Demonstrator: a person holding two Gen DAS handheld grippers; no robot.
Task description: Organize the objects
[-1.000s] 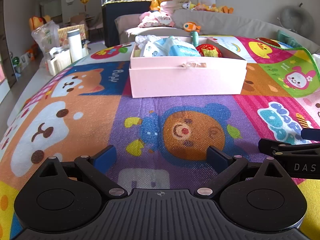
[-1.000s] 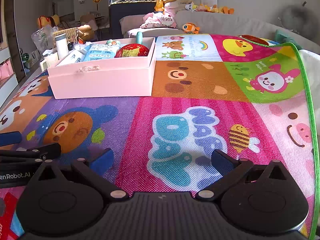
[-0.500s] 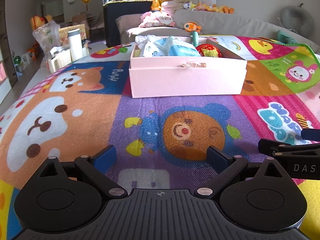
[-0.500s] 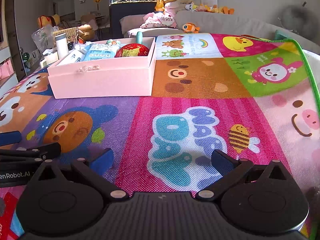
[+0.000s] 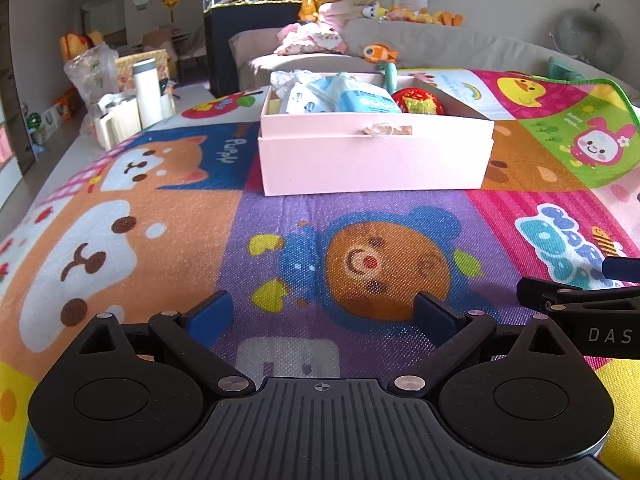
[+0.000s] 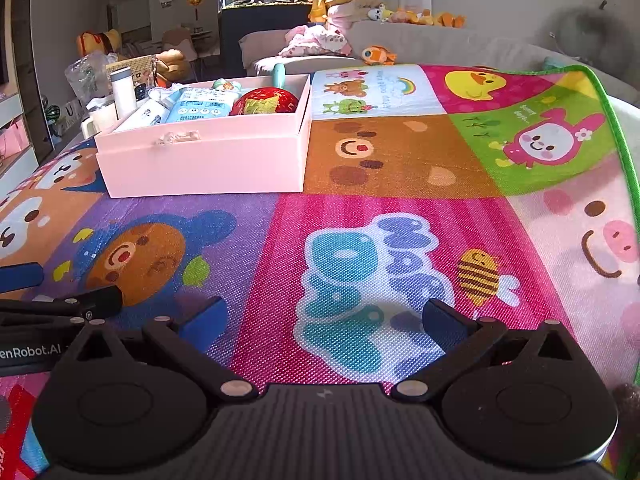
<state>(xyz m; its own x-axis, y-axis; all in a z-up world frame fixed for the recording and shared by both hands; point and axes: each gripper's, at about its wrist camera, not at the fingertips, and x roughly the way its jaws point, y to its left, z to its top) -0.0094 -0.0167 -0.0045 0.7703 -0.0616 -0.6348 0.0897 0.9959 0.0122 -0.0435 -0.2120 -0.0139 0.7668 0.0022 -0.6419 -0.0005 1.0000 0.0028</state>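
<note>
Play mat [image 5: 224,216] reads "Puppy"; right tongs [image 5: 600,320] "DAS".

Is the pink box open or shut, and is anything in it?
Open. The pink box has no lid on top, and a red ball, a blue-and-white pack and other items show above its rim.

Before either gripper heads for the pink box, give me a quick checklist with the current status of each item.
1. Left gripper empty, jaws apart: ok.
2. Right gripper empty, jaws apart: ok.
3. Mat between grippers and pink box free of obstacles: ok.
4. Box open on top, with red ball and blue packet inside: ok.
5. The two grippers apart from each other: ok, side by side without touching.
6. Free room left inside the box: cannot tell.
</note>
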